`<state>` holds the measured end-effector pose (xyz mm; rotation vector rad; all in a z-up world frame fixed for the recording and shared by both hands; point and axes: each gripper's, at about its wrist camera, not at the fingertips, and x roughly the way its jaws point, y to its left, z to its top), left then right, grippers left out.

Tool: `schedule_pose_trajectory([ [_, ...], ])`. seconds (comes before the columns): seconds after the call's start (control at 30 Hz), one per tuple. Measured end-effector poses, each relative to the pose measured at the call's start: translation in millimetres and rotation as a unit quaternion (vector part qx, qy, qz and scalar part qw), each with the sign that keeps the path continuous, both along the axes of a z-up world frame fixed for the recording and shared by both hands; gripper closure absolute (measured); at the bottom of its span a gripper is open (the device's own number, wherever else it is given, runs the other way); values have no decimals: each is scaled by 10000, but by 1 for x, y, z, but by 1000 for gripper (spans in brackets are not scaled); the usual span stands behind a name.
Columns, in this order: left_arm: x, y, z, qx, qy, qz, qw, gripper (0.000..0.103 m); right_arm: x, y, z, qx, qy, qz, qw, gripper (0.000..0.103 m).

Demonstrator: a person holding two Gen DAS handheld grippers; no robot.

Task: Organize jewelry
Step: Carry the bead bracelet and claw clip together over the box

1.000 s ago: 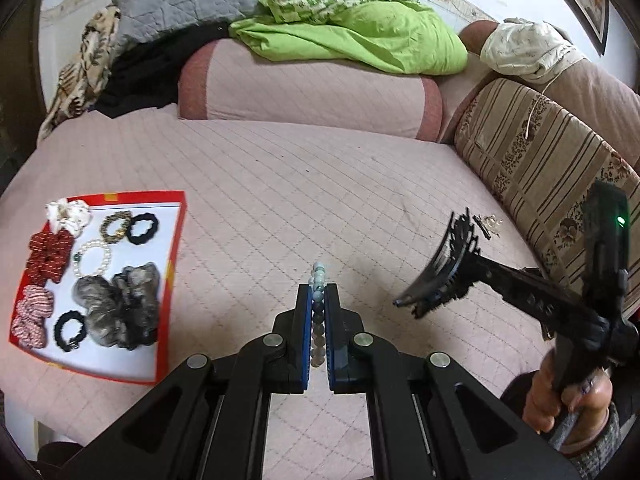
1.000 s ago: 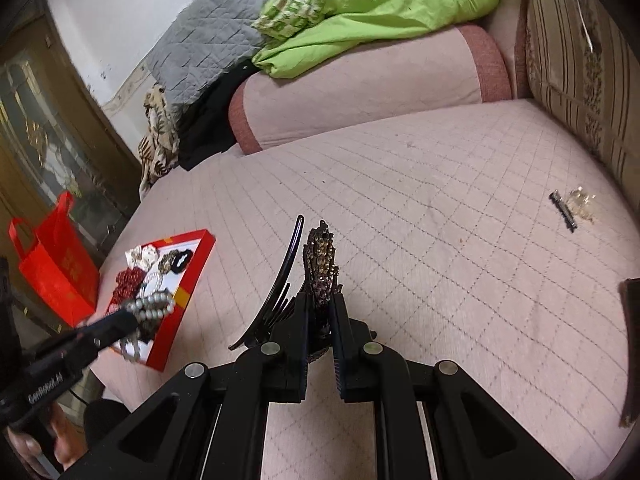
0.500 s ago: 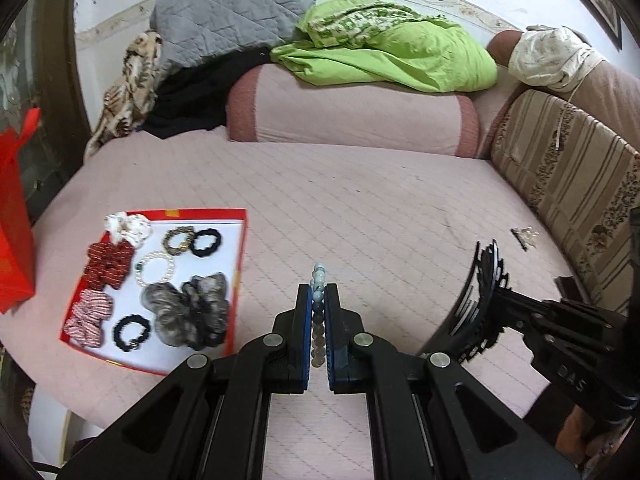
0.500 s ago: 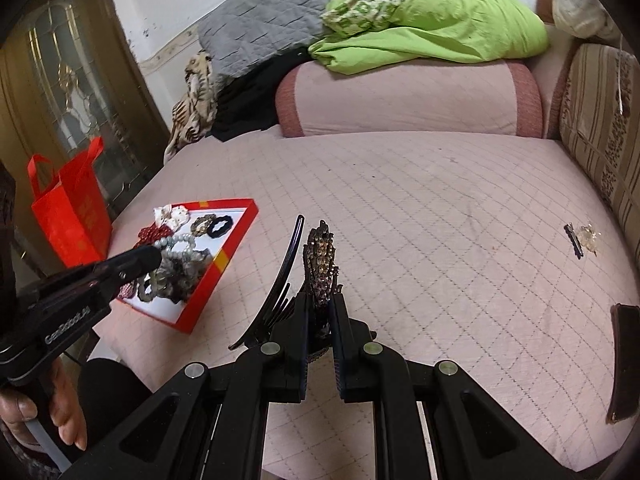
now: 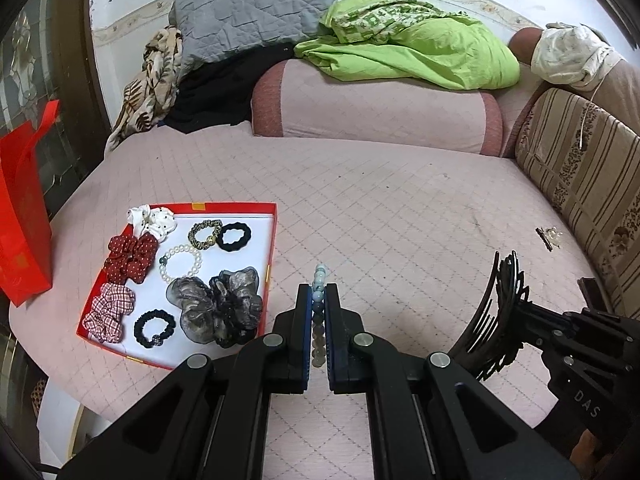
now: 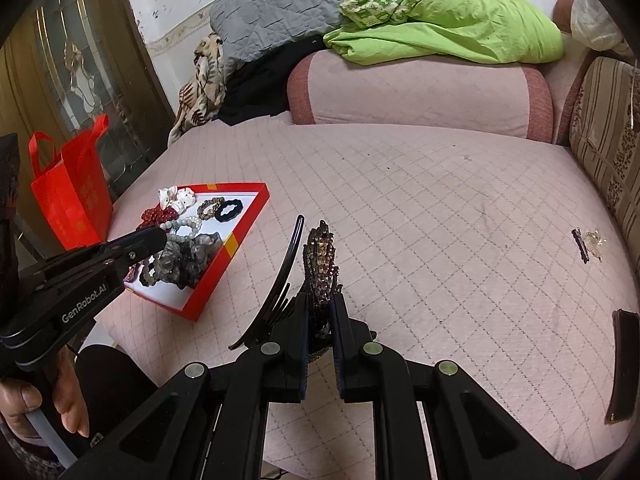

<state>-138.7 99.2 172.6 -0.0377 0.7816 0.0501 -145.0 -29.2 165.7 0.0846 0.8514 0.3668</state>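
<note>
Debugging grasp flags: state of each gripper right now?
Left gripper: shut on the bead bracelet.
Right gripper: shut on the jewelled hair claw.

Soft, even daylight; faint shadows. Sharp at frame centre; fisheye bends the edges, black vignette in corners.

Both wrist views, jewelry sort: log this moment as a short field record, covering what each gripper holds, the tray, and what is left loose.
left gripper: shut on beaded bracelet
right gripper: shut on jewelled hair claw
red tray: on pink quilted bed, holds scrunchies, hair ties, pearl bracelet
loose items: small hair clip beside clear trinket, near striped cushion
off bed: red bag
</note>
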Motion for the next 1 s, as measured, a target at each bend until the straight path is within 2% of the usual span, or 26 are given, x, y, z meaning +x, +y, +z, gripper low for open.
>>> schedule_pose_trajectory([
  [0.63, -5, 18, -1, -108, -24, 149, 9998, 98, -5, 21, 0, -98, 40, 136, 9999, 91],
  [1.0, -20, 26, 21, -71, -288, 246, 9993, 98, -10, 27, 5, -21, -52, 219, 9997, 91],
])
